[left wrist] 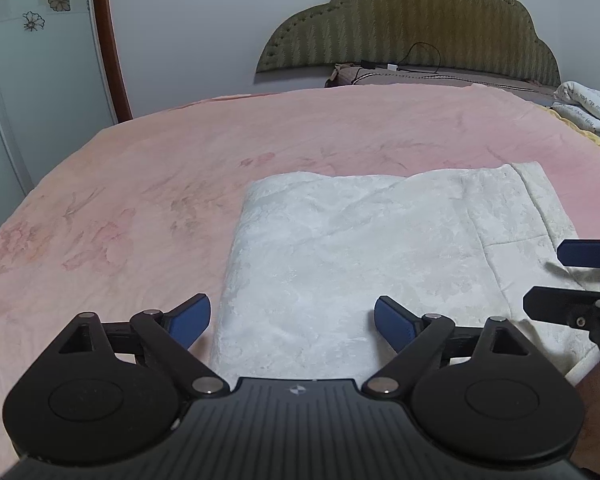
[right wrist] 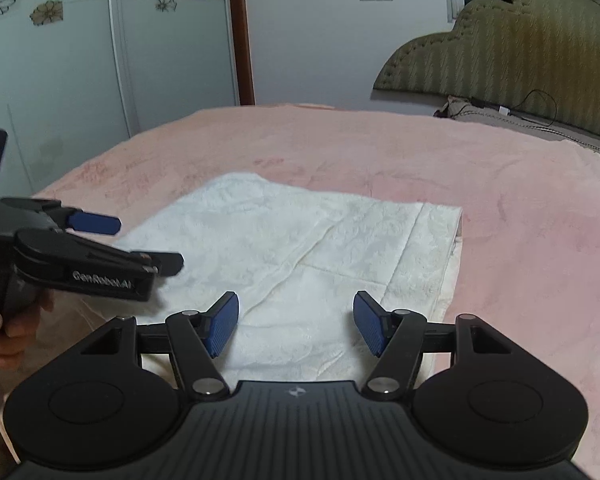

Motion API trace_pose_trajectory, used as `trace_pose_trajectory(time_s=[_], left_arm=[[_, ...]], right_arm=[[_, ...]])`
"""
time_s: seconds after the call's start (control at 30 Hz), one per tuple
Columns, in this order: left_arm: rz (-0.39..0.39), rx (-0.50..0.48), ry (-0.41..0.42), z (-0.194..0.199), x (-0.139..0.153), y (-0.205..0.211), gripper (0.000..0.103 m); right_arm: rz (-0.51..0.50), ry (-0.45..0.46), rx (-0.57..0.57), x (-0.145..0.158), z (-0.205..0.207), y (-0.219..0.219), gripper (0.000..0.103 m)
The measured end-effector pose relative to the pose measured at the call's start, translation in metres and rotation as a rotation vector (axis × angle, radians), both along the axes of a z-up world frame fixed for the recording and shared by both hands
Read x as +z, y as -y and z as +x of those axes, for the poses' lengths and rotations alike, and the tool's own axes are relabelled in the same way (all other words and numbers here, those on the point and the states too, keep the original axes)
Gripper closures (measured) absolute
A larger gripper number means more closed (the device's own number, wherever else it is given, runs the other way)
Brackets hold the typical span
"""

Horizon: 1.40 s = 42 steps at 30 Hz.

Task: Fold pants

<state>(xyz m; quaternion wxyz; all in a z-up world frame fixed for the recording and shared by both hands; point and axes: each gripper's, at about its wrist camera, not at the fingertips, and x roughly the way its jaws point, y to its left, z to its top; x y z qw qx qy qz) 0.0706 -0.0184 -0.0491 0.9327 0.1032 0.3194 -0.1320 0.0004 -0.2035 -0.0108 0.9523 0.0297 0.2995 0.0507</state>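
White pants lie folded into a flat rectangle on the pink blanket; they also show in the right wrist view. My left gripper is open and empty, hovering over the near left edge of the pants; it also shows at the left of the right wrist view. My right gripper is open and empty over the near right part of the pants; it also shows at the right edge of the left wrist view.
The pink blanket covers the bed. A green padded headboard with a cable and pillow stands at the far end. A folded printed quilt lies at far right. A wardrobe stands to the left.
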Motion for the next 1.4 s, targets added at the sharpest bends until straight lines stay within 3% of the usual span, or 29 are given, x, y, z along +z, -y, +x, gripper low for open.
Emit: trace_pose_trajectory(time_s=[0.17, 0.4, 0.57, 0.83, 1.03, 1.13, 1.2, 1.3, 1.37, 1.4], left_arm=[[0.004, -0.023, 0.014, -0.004, 0.000, 0.002, 0.004], [0.051, -0.016, 0.045, -0.008, 0.001, 0.010, 0.004], [0.055, -0.018, 0.057, -0.007, 0.002, 0.008, 0.004], [-0.049, 0.077, -0.007, 0.020, 0.008, -0.031, 0.004], [-0.216, 0.038, -0.190, 0.052, -0.003, -0.054, 0.005], [-0.316, 0.034, -0.257, 0.071, -0.015, -0.067, 0.005], [-0.342, 0.031, -0.266, 0.078, -0.019, -0.069, 0.006], [-0.322, 0.012, -0.239, 0.079, -0.017, -0.062, 0.016], [-0.307, -0.022, -0.228, 0.076, -0.015, -0.051, 0.045], [-0.299, -0.015, -0.221, 0.075, -0.014, -0.048, 0.048]], right_arm=[[-0.064, -0.040, 0.029, -0.010, 0.003, -0.006, 0.034], [-0.040, 0.003, -0.011, 0.002, -0.001, -0.003, 0.034], [0.014, 0.006, -0.085, 0.000, -0.002, 0.014, 0.023], [0.146, -0.034, -0.200, -0.004, -0.003, 0.070, 0.022], [0.359, -0.125, -0.139, -0.034, 0.020, 0.092, 0.022], [0.473, -0.118, -0.109, -0.045, 0.032, 0.107, 0.021], [0.506, -0.111, -0.101, -0.046, 0.038, 0.111, 0.023], [0.480, -0.114, -0.086, -0.046, 0.049, 0.109, 0.049], [0.467, -0.099, -0.059, -0.043, 0.052, 0.106, 0.062], [0.442, -0.088, -0.046, -0.039, 0.053, 0.104, 0.067]])
